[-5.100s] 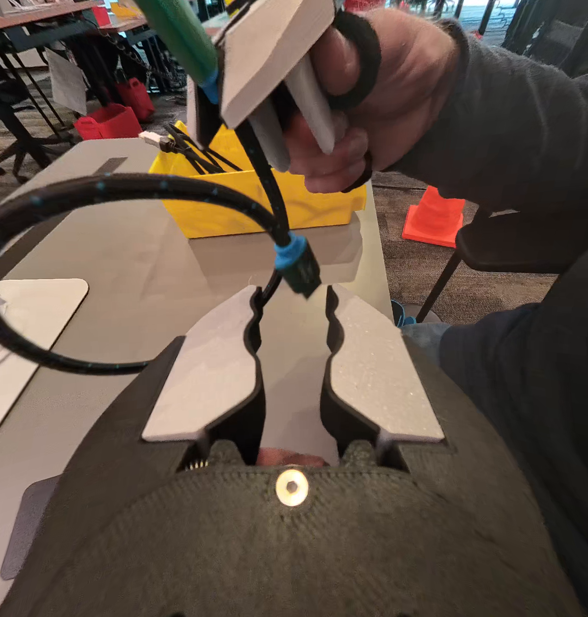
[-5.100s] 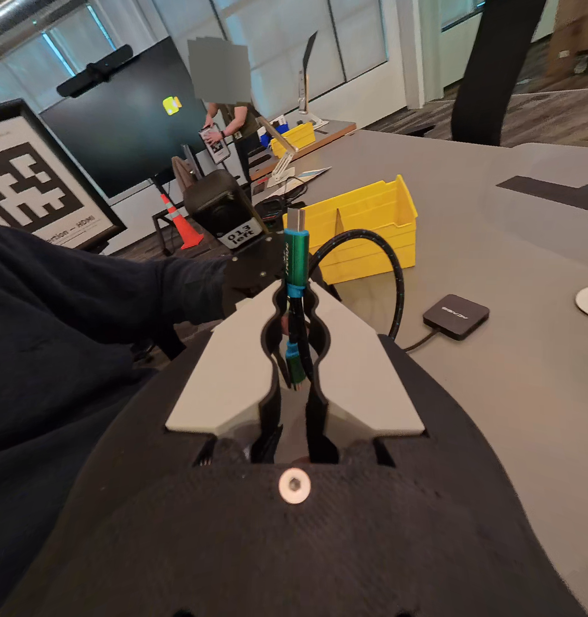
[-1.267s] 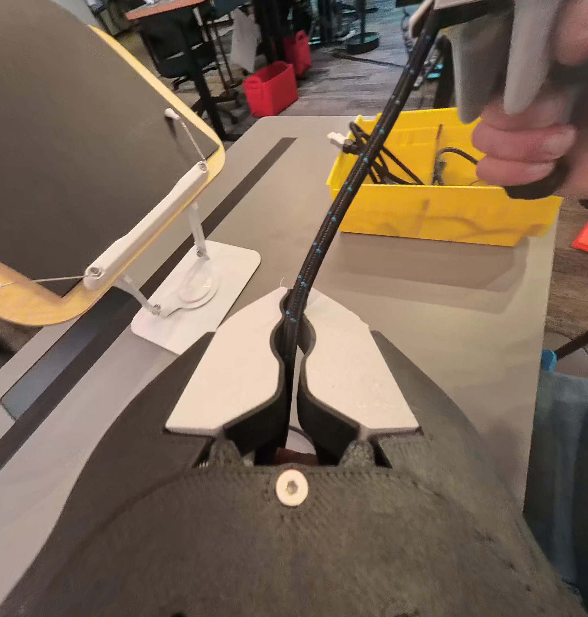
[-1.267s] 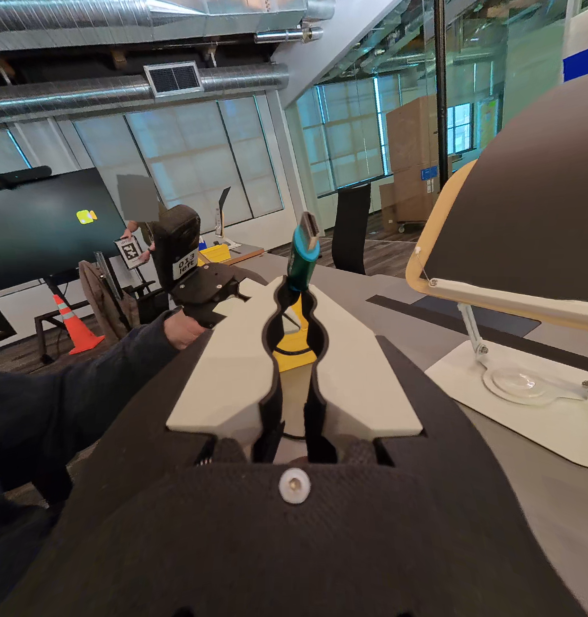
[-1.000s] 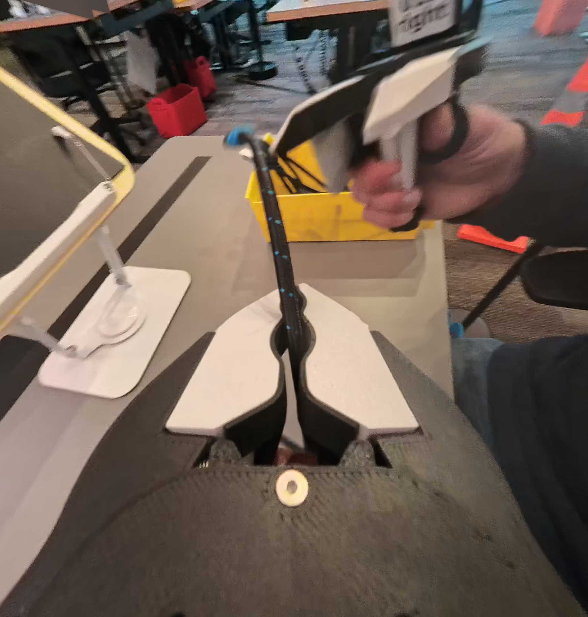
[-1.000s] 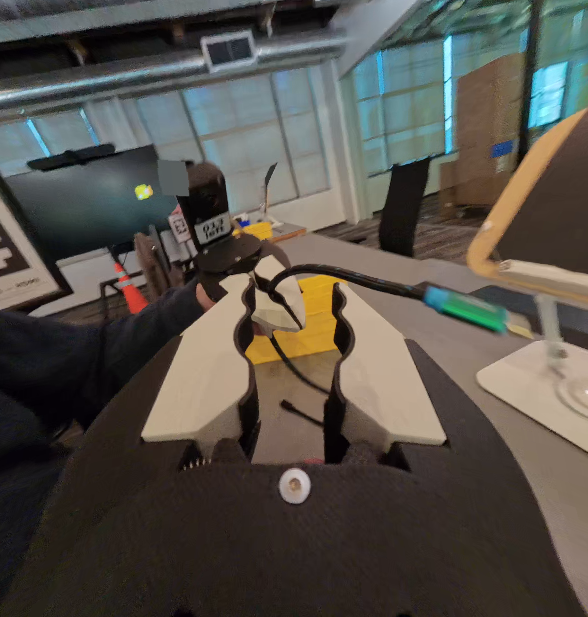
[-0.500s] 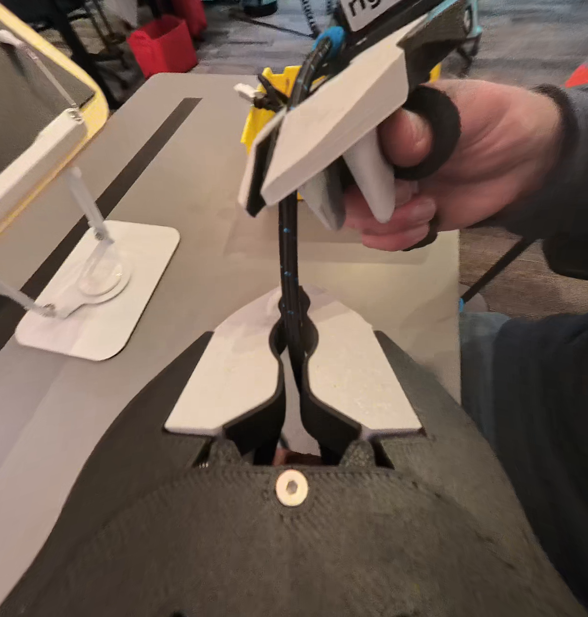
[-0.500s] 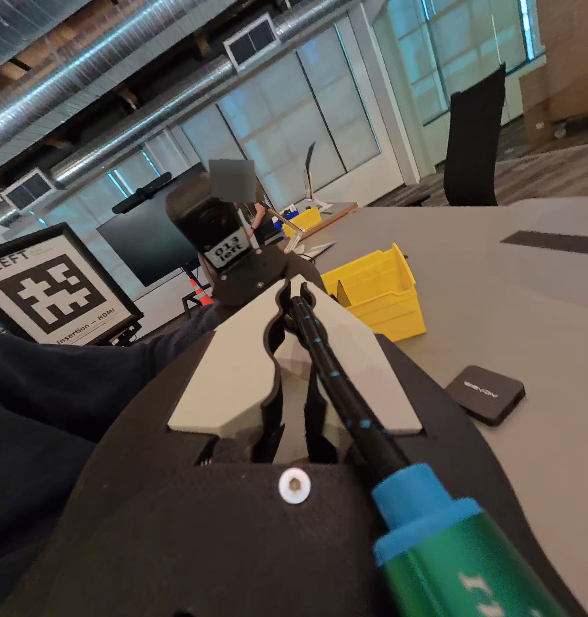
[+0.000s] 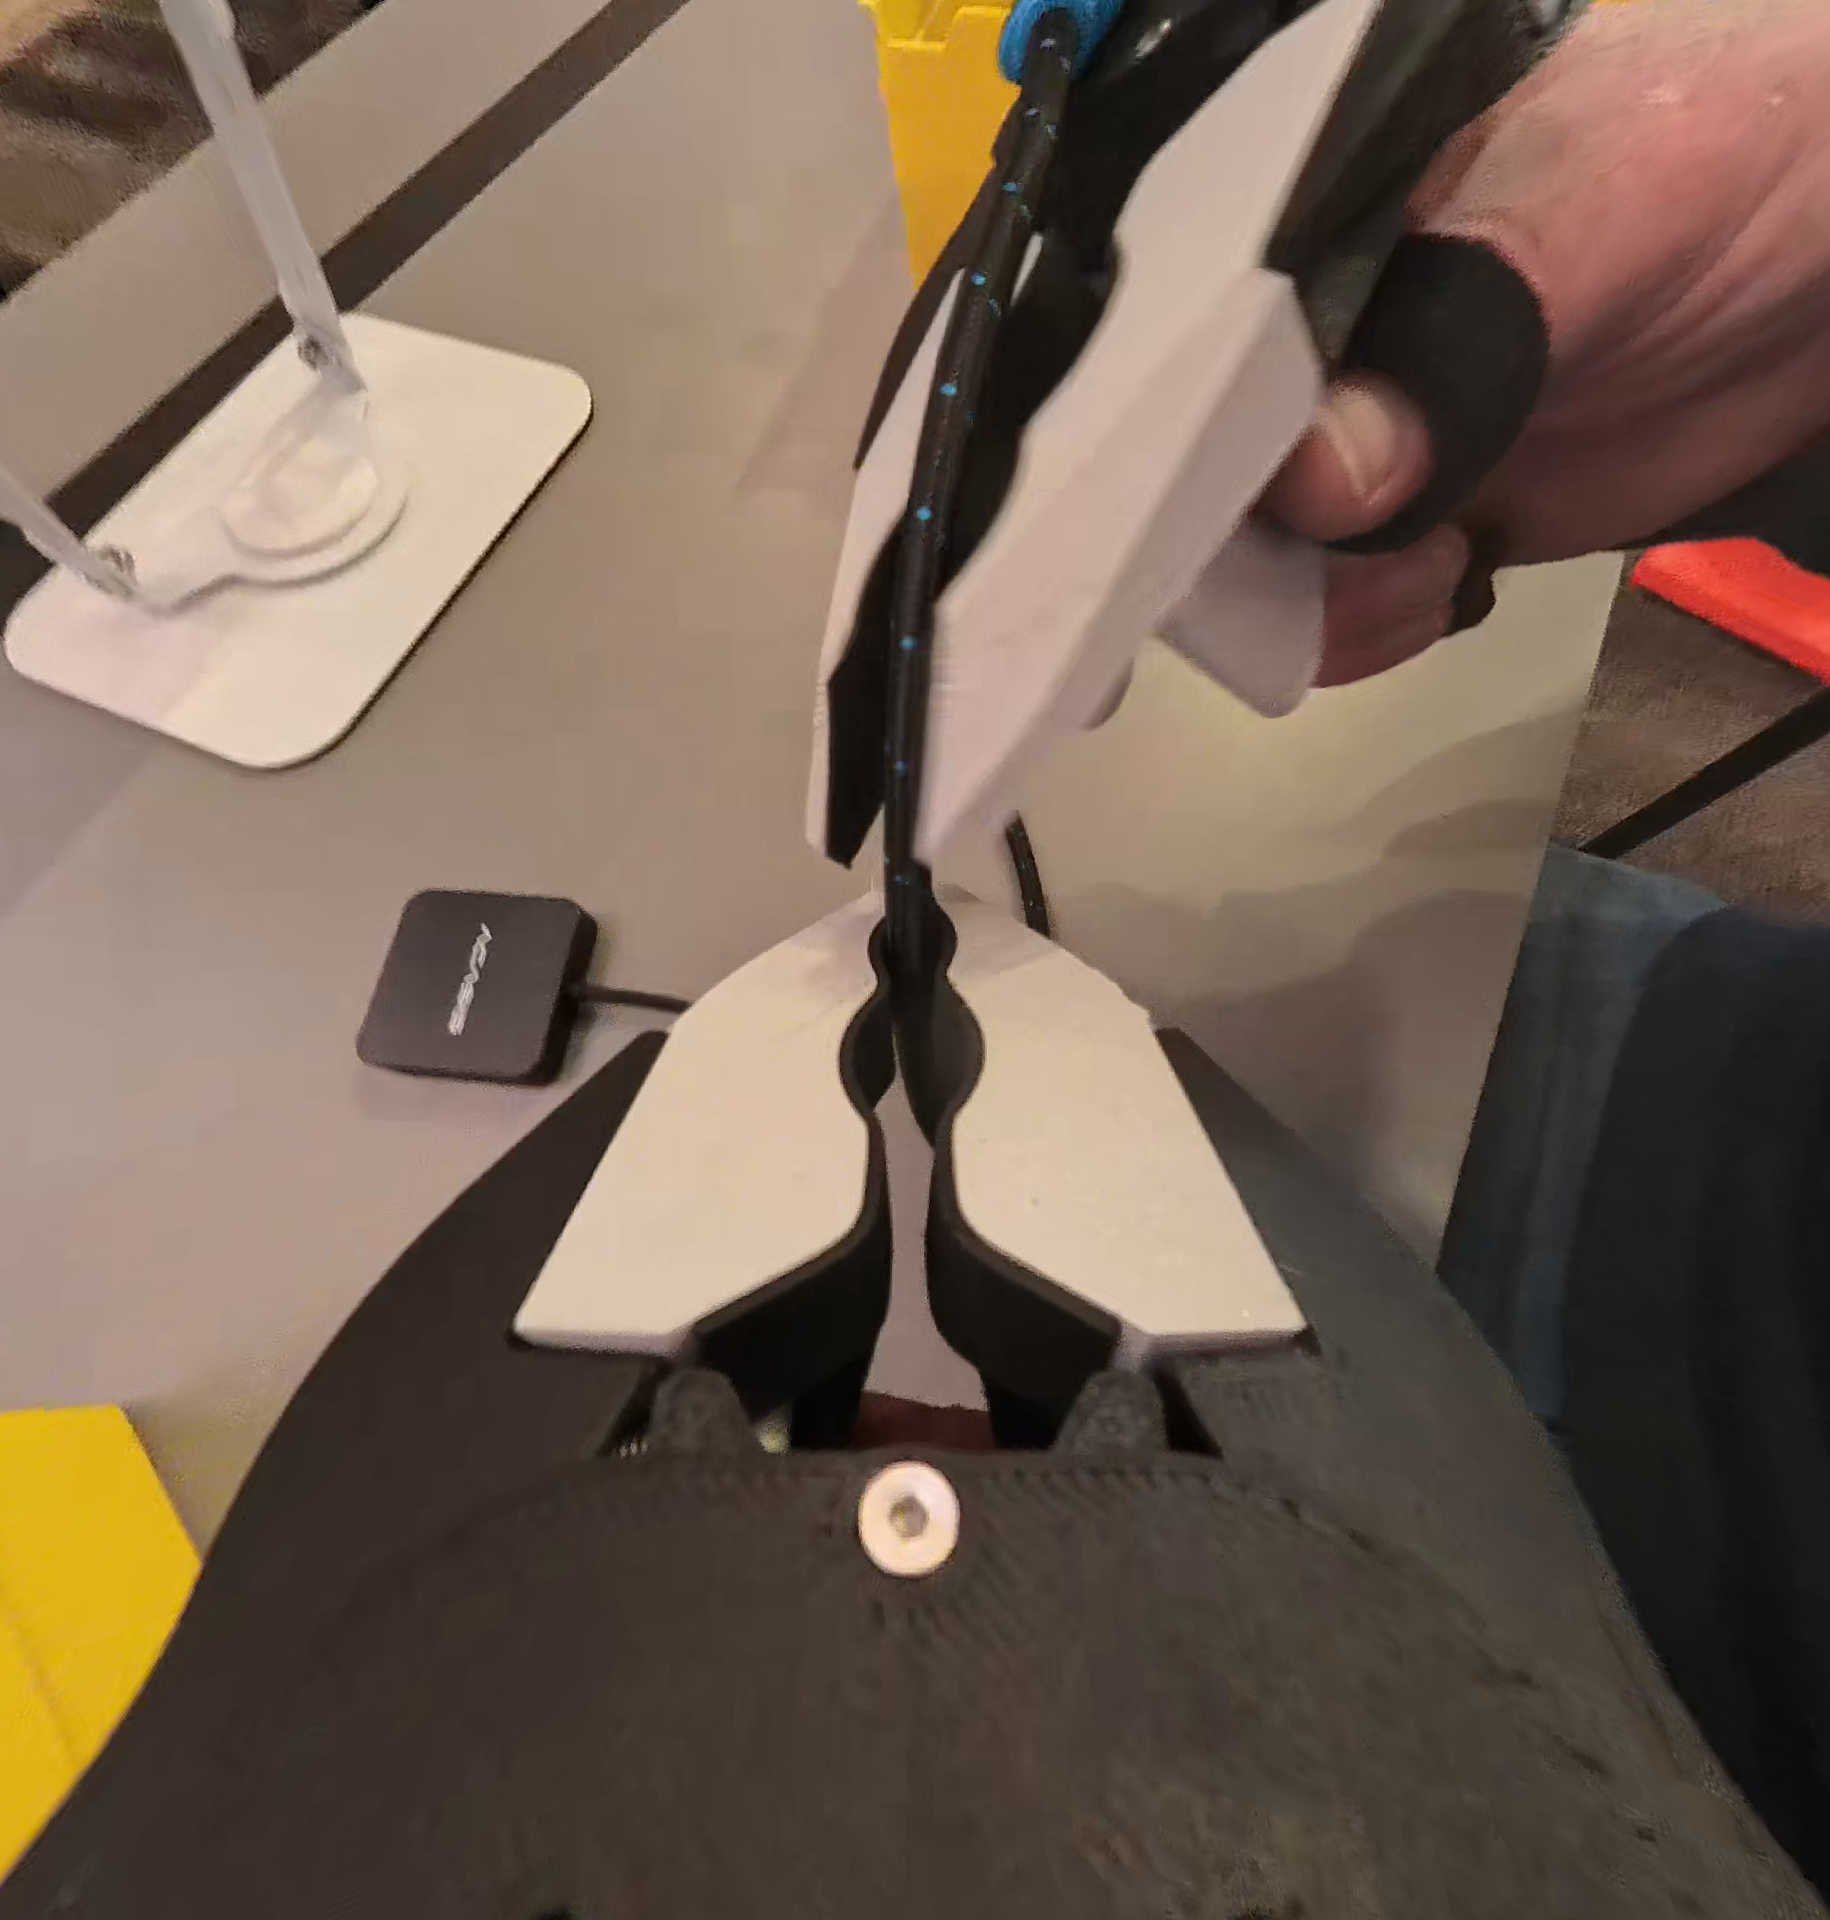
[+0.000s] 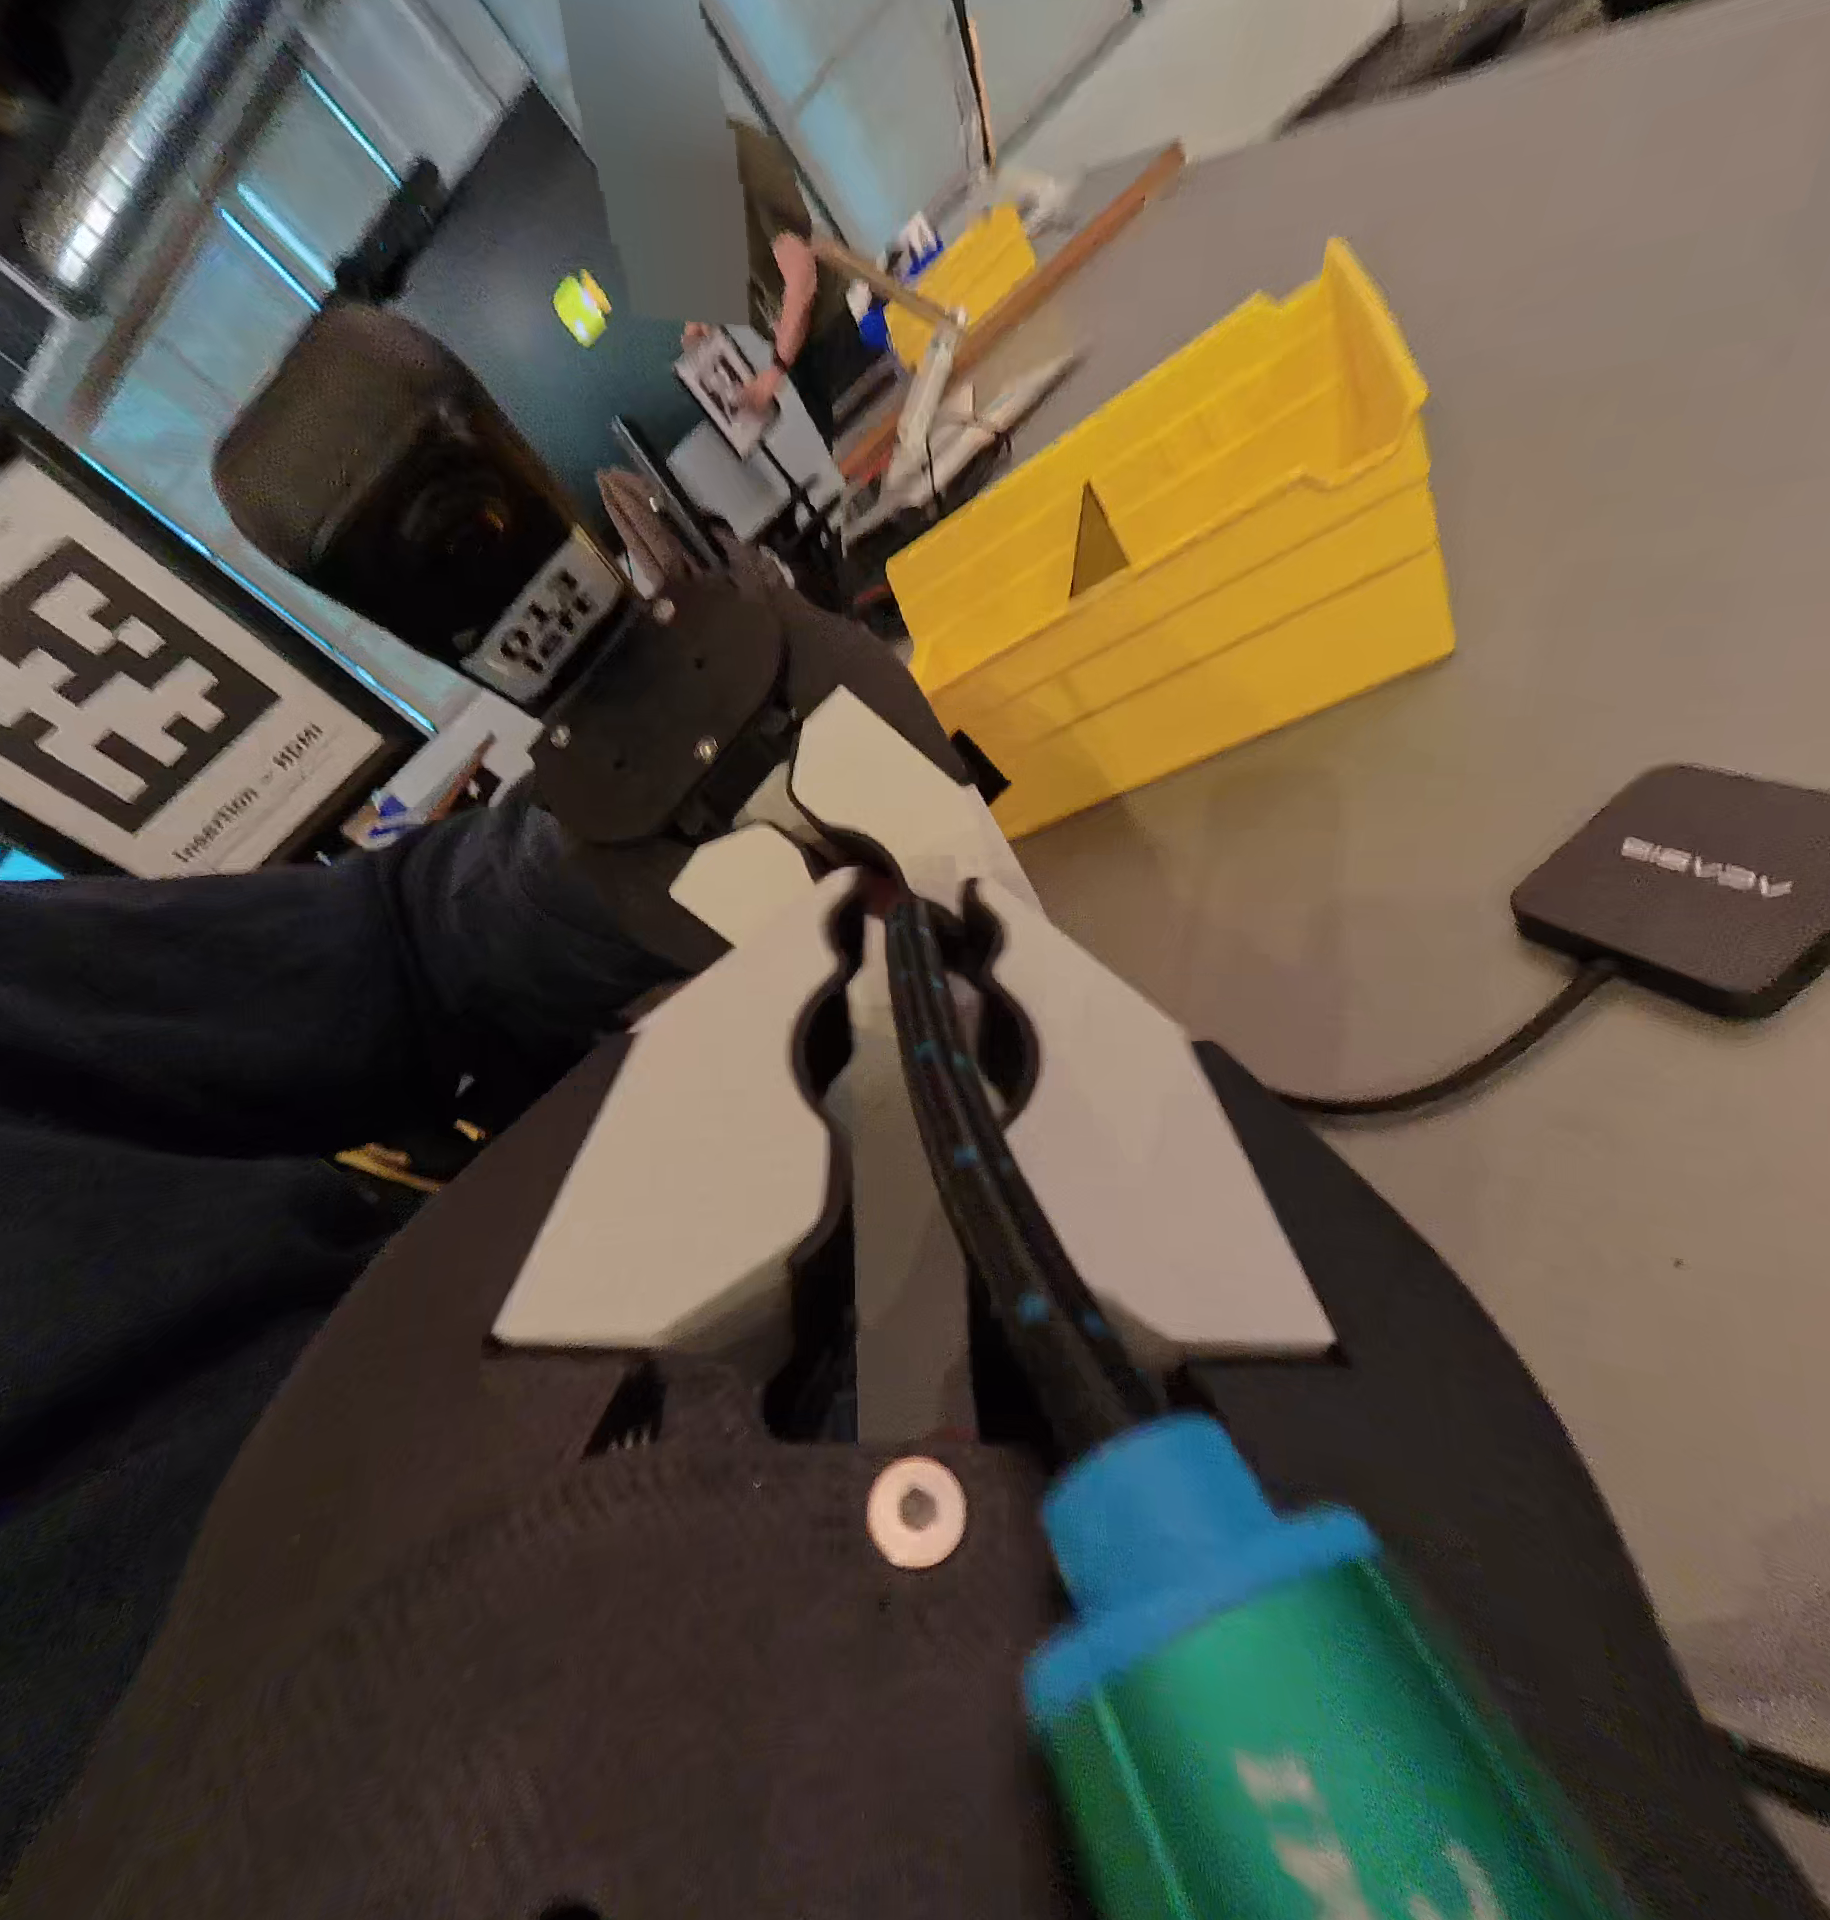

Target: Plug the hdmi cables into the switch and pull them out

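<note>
A black braided HDMI cable (image 9: 916, 582) is held by both grippers. My left gripper (image 9: 911, 935) is shut on it at the fingertips. My right gripper (image 9: 890, 842) comes down from the upper right, tips almost touching the left's, its fingers closed around the same cable. In the right wrist view the cable (image 10: 952, 1122) runs back between my right gripper (image 10: 906, 904) fingers to a green plug with a blue collar (image 10: 1285, 1714) lying over the gripper body. The left gripper (image 10: 838, 831) is just beyond. The black flat switch (image 9: 475, 987) (image 10: 1700, 883) lies on the grey table with its thin lead attached.
A white stand base (image 9: 298, 540) sits at the far left of the table. A yellow bin (image 10: 1202, 644) stands behind the switch; another yellow bin (image 9: 942, 156) is at the far edge. An orange cone (image 9: 1763, 613) is on the floor. A person stands far back. The left tips stand about 15 cm off the black flat switch (image 10: 1700, 883). My left wrist view (image 9: 488, 965) looks at it from another angle.
Both grippers have tilted down toward the table, so the switch now shows in the left wrist view. The right gripper has come closer to the left gripper's tips. Both still hold the cable.
</note>
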A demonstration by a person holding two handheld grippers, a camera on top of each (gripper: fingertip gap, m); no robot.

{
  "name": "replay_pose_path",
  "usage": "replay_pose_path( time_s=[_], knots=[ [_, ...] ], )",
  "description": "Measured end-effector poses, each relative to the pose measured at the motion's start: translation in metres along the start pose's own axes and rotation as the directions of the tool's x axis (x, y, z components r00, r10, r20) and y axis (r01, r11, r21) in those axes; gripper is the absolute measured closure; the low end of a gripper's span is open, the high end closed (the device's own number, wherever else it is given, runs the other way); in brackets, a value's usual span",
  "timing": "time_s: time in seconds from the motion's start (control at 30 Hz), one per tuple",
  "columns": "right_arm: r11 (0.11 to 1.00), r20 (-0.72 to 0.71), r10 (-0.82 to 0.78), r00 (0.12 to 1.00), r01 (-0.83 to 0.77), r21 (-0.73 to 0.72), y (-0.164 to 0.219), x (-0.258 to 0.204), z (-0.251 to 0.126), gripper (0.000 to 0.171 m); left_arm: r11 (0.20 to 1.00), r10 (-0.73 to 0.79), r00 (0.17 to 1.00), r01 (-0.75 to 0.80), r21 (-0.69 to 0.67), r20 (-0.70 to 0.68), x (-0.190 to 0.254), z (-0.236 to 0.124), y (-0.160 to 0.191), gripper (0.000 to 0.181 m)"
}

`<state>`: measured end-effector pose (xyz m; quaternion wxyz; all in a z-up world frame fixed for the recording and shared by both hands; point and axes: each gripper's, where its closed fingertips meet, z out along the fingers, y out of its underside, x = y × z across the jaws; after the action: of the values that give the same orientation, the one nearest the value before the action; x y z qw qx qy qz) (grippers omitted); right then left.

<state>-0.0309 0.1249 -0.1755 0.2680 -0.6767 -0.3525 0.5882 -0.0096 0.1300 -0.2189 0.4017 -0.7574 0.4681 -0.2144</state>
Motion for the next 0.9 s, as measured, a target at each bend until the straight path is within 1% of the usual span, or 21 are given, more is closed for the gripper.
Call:
replay_pose_path(
  time_s=[0.03, 0.1, 0.17, 0.27, 0.37, 0.43, 0.53, 0.6, 0.67, 0.73, 0.8, 0.9],
  knots=[
    [0.999, -0.014, -0.011, 1.0, 0.01, -0.036, 0.006, 0.003, -0.001, 0.141, 1.0, -0.027, 0.999, 0.027, 0.002, 0.021, -0.003, -0.002, 0.005, 0.181],
    [0.994, -0.057, -0.068, 0.996, 0.063, -0.085, 0.014, 0.013, -0.007, 0.123, 0.998, -0.061, 0.997, 0.06, 0.009, 0.056, -0.01, -0.012, 0.014, 0.181],
    [0.988, -0.131, -0.121, 0.984, 0.106, -0.116, 0.018, 0.032, -0.02, 0.123, 0.995, -0.103, 0.992, 0.102, 0.025, 0.074, -0.015, -0.025, 0.021, 0.181],
    [0.971, -0.308, -0.185, 0.933, 0.124, -0.206, 0.023, 0.073, -0.036, 0.119, 0.991, -0.129, 0.981, 0.125, 0.039, 0.142, -0.023, -0.041, 0.03, 0.181],
    [0.949, -0.397, -0.213, 0.893, 0.093, -0.301, 0.033, 0.095, -0.023, 0.115, 0.988, -0.151, 0.972, 0.145, 0.044, 0.181, -0.025, -0.049, 0.037, 0.181],
    [0.915, -0.45, -0.283, 0.847, 0.097, -0.393, 0.04, 0.11, -0.008, 0.122, 0.983, -0.183, 0.967, 0.178, 0.045, 0.177, -0.025, -0.053, 0.042, 0.181],
    [0.885, -0.503, -0.365, 0.784, 0.123, -0.45, 0.038, 0.134, 0.014, 0.139, 0.977, -0.213, 0.961, 0.206, 0.058, 0.177, -0.028, -0.059, 0.047, 0.181],
    [0.882, -0.498, -0.337, 0.799, 0.083, -0.464, 0.042, 0.146, 0.028, 0.142, 0.972, -0.233, 0.955, 0.227, 0.055, 0.183, -0.03, -0.062, 0.052, 0.181],
    [0.864, -0.497, -0.37, 0.785, 0.095, -0.494, 0.044, 0.158, 0.036, 0.151, 0.97, -0.243, 0.952, 0.238, 0.048, 0.188, -0.033, -0.064, 0.056, 0.181],
    [0.846, -0.488, -0.404, 0.774, 0.112, -0.522, 0.047, 0.164, 0.04, 0.169, 0.964, -0.267, 0.944, 0.262, 0.051, 0.196, -0.037, -0.066, 0.06, 0.181],
    [0.852, -0.485, -0.384, 0.786, 0.101, -0.513, 0.05, 0.167, 0.04, 0.171, 0.963, -0.269, 0.942, 0.263, 0.055, 0.199, -0.041, -0.067, 0.062, 0.181],
    [0.862, -0.519, -0.373, 0.769, 0.08, -0.501, 0.047, 0.175, 0.022, 0.171, 0.965, -0.264, 0.939, 0.257, 0.061, 0.22, -0.047, -0.068, 0.065, 0.181]
  ],
)
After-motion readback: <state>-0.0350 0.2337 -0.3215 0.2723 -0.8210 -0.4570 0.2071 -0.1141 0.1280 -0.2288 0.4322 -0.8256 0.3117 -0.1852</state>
